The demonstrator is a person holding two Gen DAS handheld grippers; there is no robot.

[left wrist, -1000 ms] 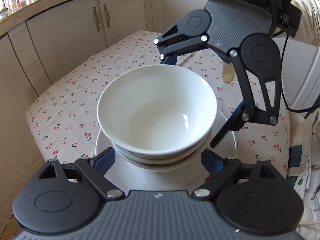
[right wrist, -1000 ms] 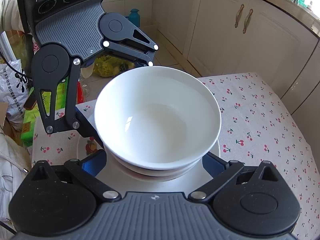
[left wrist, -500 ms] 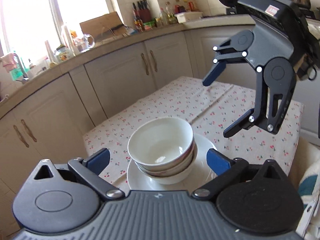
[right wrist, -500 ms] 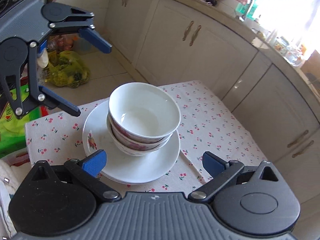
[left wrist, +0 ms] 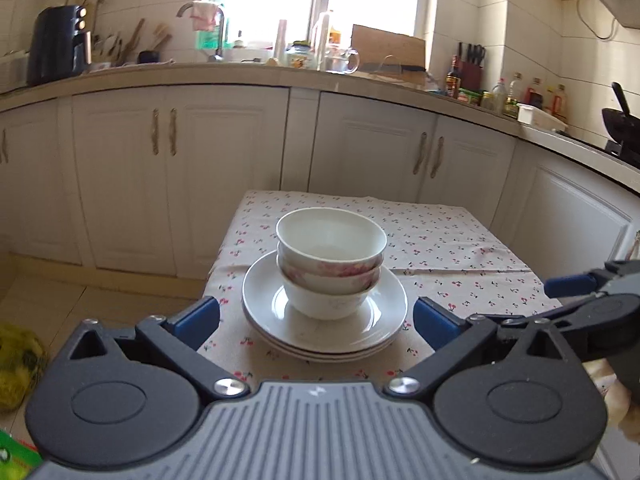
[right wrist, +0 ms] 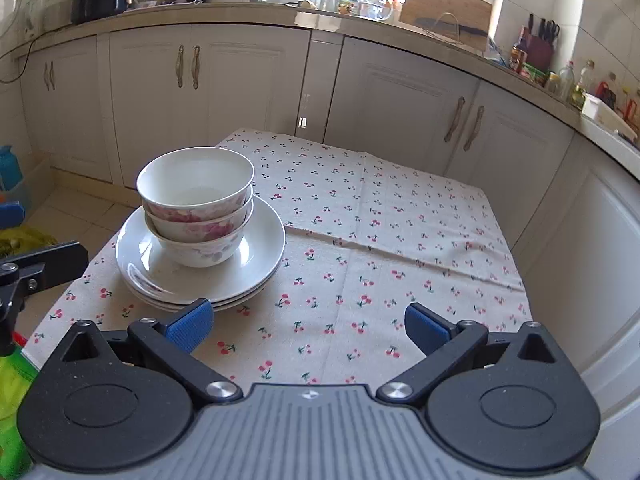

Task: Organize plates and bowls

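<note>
Both grippers [left wrist: 316, 320] [right wrist: 306, 326] spread empty; I should clear the stacked bowls [left wrist: 331, 258] without nudging the plates [left wrist: 376, 332].

The left wrist view looks along its own gripper [left wrist: 316, 318], tilted slightly down, facing the cabinets [left wrist: 172, 184] and the window [left wrist: 320, 0] across the room. The bowls [left wrist: 330, 262] sit at frame centre, near, with the plates [left wrist: 320, 322] just past the fingertips. The right wrist view faces the same way from a spot further right and looks down more steeply past its gripper [right wrist: 306, 326]; the bowls fall in the left of its frame and bare cloth [right wrist: 400, 248] fills the middle. Both views share the stack, the cloth-covered counter, the cabinets and the sill. Each catches the other gripper at a frame edge: lower right in the left view, lower left in the right.
</note>
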